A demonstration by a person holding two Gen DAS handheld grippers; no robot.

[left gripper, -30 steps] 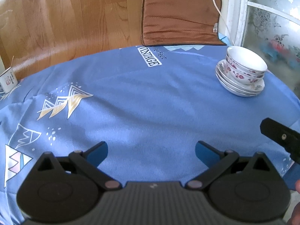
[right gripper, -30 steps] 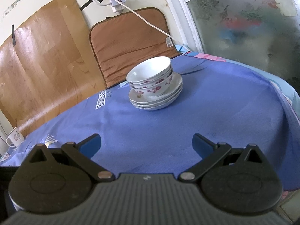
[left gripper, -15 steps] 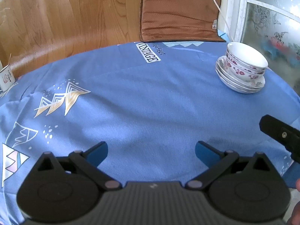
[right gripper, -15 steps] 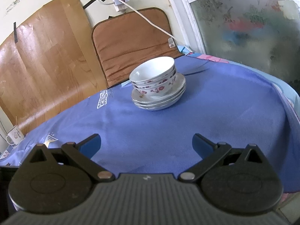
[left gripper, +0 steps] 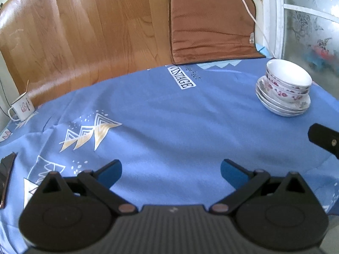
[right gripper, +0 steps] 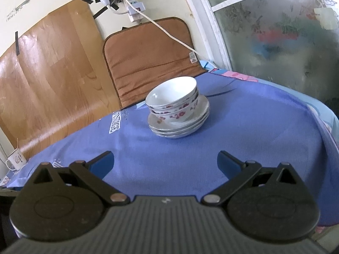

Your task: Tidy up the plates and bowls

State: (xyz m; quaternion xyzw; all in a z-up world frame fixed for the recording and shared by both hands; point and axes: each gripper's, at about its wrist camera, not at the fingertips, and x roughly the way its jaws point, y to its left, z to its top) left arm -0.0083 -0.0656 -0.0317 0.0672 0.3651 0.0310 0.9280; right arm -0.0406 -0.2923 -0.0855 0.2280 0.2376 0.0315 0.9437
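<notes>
While nested on the plates (right gripper: 180,128), bowls (right gripper: 174,100) now ahead of the right tongs (right gripper: 165,162) and closer than a second ago, larger in that view, slightly left of centre between the spread blue tips. Seen from the left tongs (left gripper: 171,170), same stack (left gripper: 285,92) far ahead and off to the right, well apart, also a little nearer than before. Both tongs wide apart, pinching nothing, hovering over the blue worktop (left gripper: 161,114). Judged from this: stack looks tidy already, so either an approach for moving it or a last look before finishing; nothing else to gather in sight.

Hard to count: perhaps three bowls and three or four plates, rims overlapping. Far side of the stack hidden. Black piece at the right edge of the left view (left gripper: 324,139) cut off, probably part of the right tongs. Dark flat object (left gripper: 6,175) left of the left tongs cropped, not identifiable. Enamel mug (left gripper: 21,108) far left, near the worktop edge.
</notes>
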